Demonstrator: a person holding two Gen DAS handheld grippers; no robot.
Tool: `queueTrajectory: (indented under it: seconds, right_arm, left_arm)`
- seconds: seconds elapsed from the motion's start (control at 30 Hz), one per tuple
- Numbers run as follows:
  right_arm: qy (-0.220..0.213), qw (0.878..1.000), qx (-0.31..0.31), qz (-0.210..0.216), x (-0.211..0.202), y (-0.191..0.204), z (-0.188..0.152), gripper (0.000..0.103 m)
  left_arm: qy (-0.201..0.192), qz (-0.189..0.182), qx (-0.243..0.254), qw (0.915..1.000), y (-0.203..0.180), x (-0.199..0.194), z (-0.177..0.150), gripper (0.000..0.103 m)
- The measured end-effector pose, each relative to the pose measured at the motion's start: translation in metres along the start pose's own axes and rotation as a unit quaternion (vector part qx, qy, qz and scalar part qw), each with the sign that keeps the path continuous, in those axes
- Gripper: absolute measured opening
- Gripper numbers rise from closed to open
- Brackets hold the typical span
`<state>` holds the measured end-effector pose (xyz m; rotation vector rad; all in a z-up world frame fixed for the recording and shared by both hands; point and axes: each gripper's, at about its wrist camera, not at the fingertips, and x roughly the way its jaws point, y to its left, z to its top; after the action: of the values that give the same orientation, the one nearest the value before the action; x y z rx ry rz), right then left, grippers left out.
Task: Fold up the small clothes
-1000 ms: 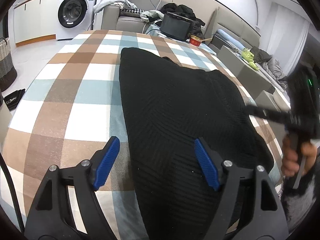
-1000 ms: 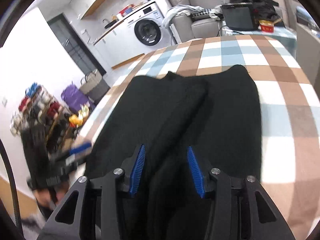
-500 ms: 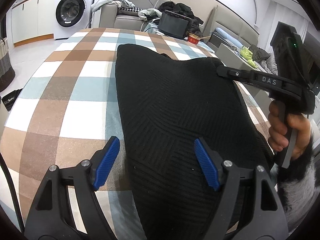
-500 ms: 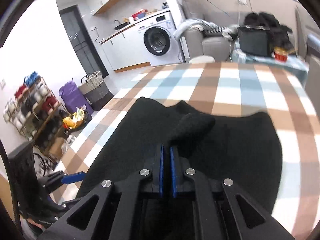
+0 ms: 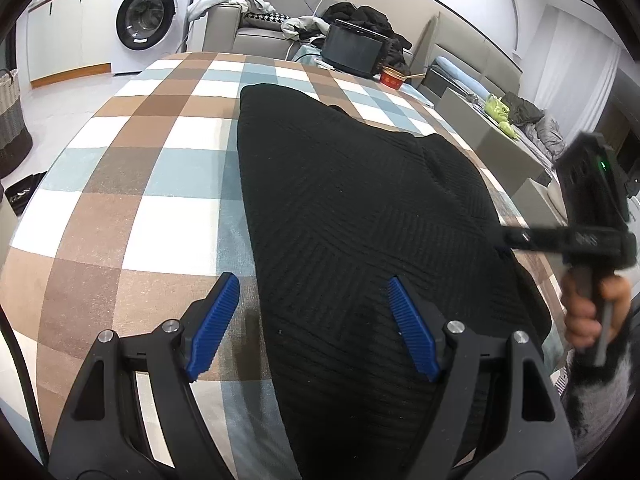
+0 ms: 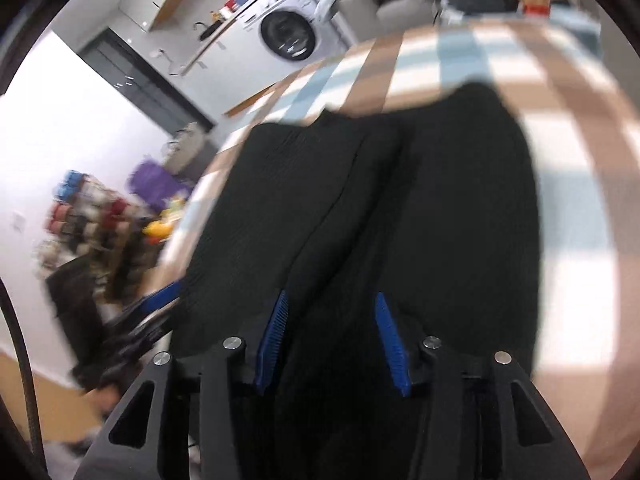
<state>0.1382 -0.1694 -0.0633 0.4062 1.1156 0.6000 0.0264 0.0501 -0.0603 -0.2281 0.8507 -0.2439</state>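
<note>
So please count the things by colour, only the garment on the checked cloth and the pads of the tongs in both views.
Black: 1, the garment
Blue: 4, two pads on the left tongs and two pads on the right tongs
Total: 5

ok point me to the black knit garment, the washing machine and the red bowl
black knit garment (image 5: 360,208), left wrist view, middle of the ribbed fabric
washing machine (image 5: 146,24), left wrist view, round door
red bowl (image 5: 394,77), left wrist view, its side wall
</note>
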Motion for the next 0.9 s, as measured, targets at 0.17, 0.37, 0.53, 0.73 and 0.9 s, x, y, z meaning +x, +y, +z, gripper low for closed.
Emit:
queueTrajectory:
  seconds: [0.17,0.37,0.53,0.73,0.9]
  right_arm:
    - [0.025,0.996,0.039,0.081,0.008,-0.005,-0.016,0.052]
    - [0.014,0.995,0.037,0.087,0.021,0.001,-0.003,0.053]
    - [0.000,1.000,-0.029,0.004,0.030,0.030,-0.005,0.017]
    - [-0.052,0.991,-0.118,-0.025,-0.006,0.074,-0.004,0.011]
    - [-0.092,0.978,-0.164,-0.094,-0.064,0.086,-0.004,0.012]
  left_arm:
    - [0.001,-0.002,-0.001,1.0000,-0.001,0.000,0.000,0.075]
    - [0.001,-0.001,-0.003,1.0000,0.001,0.002,0.000,0.075]
    - [-0.002,0.002,-0.009,1.0000,0.003,-0.001,-0.001,0.075]
    - [-0.027,-0.006,-0.024,0.9993,0.004,-0.019,0.003,0.075]
    - [-0.027,-0.028,-0.039,0.9985,0.008,-0.029,0.004,0.077]
